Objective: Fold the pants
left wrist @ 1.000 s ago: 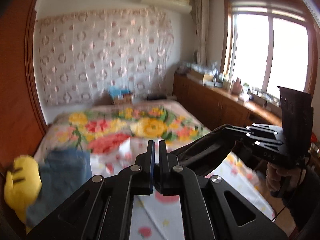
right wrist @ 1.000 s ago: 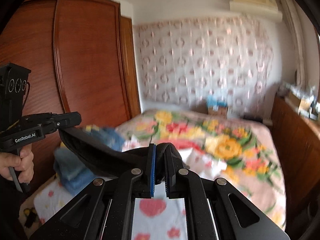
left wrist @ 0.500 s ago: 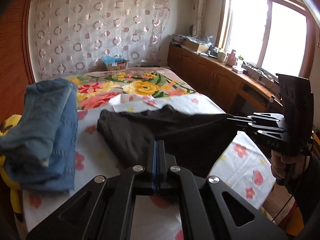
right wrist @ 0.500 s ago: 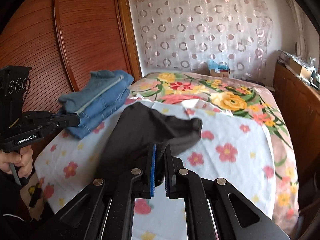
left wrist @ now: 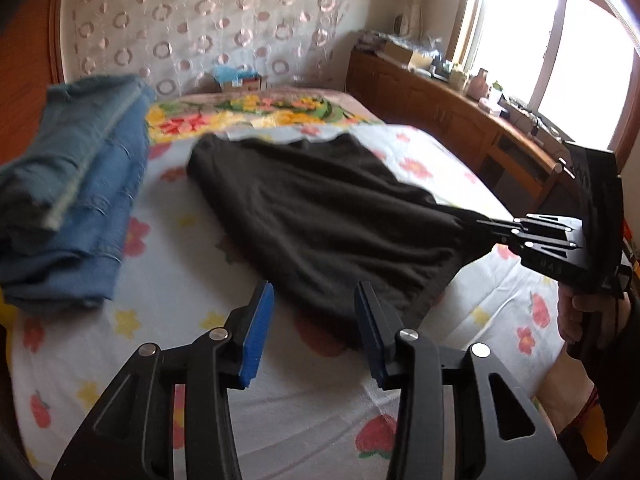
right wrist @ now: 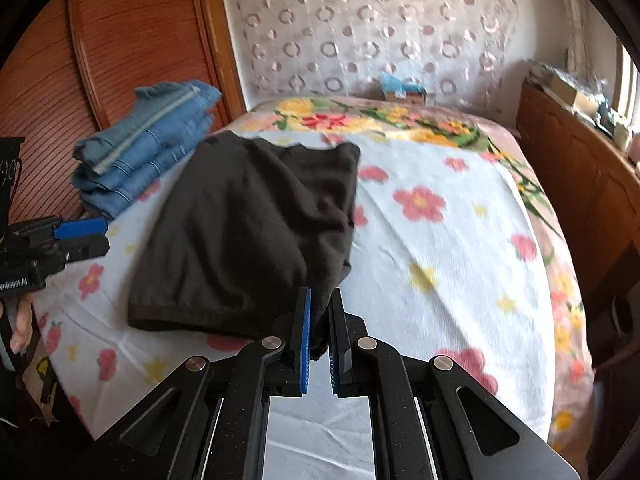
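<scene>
— Flowered bed [left wrist: 168, 304], left view?
— Black pants [left wrist: 320, 216] lie spread on it beside folded jeans [left wrist: 76, 200]; left tongs [left wrist: 314, 320] gape, holding nothing.
— Right view?
— Right tongs [right wrist: 319, 320] pinch the pants' near corner.

Black pants [right wrist: 248, 236] spread flat on bed, folded.

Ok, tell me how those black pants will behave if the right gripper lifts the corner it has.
The black pants probably hang limp: they already sag and wrinkle from the right gripper toward the bed. With the left gripper open and off them, the free side would likely trail behind. They look light, since one pinched corner holds up a whole edge.
</scene>
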